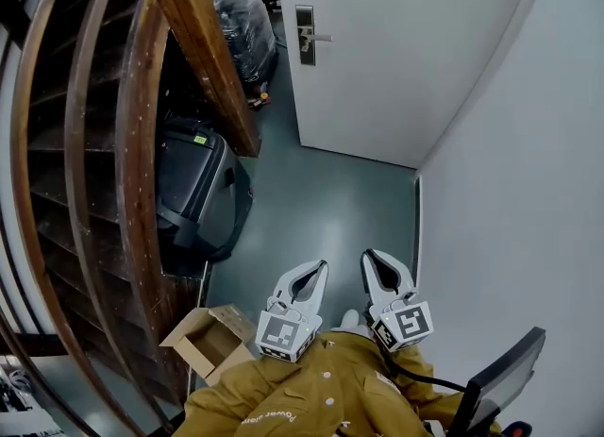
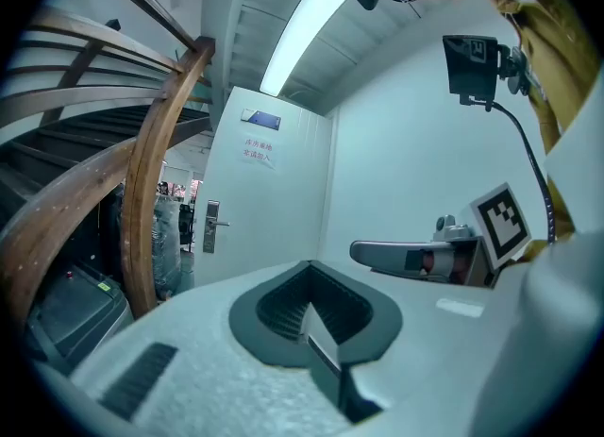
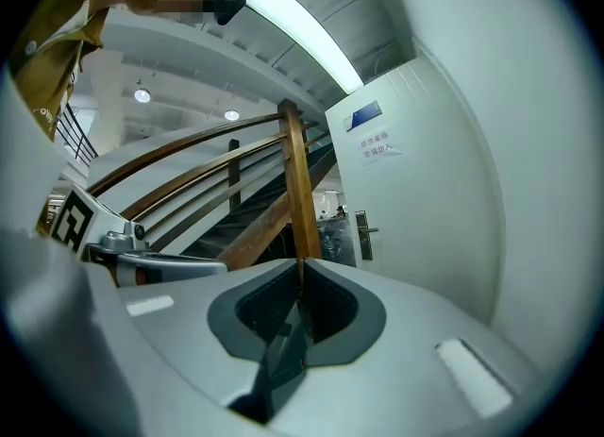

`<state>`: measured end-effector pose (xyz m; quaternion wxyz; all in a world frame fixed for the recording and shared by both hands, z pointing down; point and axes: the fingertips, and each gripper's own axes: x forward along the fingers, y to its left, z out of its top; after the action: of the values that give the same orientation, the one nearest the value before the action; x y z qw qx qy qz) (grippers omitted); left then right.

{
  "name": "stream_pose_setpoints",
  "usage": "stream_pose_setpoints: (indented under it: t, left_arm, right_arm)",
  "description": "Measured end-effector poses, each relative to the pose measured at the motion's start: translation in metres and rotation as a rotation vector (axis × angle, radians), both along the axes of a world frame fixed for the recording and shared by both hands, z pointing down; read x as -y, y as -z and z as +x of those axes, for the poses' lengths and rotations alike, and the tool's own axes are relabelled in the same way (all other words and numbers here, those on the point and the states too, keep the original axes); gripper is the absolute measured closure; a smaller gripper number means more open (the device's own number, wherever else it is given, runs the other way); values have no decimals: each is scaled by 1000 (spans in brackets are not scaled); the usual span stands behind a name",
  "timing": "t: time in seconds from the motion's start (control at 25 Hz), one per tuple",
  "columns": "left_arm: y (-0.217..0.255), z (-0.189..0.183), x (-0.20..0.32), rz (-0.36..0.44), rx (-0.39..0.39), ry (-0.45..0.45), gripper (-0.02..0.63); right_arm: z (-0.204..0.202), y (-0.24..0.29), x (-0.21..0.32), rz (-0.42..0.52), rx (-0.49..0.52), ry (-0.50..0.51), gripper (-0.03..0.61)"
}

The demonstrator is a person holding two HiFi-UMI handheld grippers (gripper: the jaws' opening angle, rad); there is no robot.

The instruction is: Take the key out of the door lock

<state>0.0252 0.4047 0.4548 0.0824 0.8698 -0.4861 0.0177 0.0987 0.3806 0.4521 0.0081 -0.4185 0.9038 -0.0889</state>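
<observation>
The white door stands shut at the far end of the narrow hallway. Its metal lock plate with a lever handle is on the door's left side, and also shows far off as the lock plate and the lock plate in the two gripper views. The key is too small to make out. My left gripper and right gripper are held side by side near my body, well short of the door. Both point toward it, tips together, with nothing between them.
A curved wooden stair railing runs along the left. Below it sit a black case and an open cardboard box. Plastic-wrapped goods stand left of the door. A white wall closes the right side, with a monitor low at right.
</observation>
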Motion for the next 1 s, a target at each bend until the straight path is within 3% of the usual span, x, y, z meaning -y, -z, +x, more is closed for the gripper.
stream_pose_setpoints:
  t: [0.08, 0.32, 0.48, 0.68, 0.84, 1.0]
  left_arm:
    - [-2, -17, 7, -20, -3, 7, 617]
    - [4, -59, 50, 42, -22, 10, 617]
    - [-10, -71, 94, -29, -7, -5, 617]
    - [1, -66, 189, 60, -21, -18, 617]
    - [-8, -58, 270, -55, 43, 1, 617]
    - [13, -50, 351, -25, 39, 17, 617]
  right_arm:
    - [-14, -3, 9, 4, -6, -6, 572]
    - [-42, -10, 47, 2, -36, -43, 572]
    - [-50, -17, 89, -21, -51, -48, 572]
    - [-45, -31, 174, -31, -33, -63, 572]
    - [-33, -26, 258, -45, -10, -49, 572]
    - [-23, -2, 332, -17, 2, -3, 572]
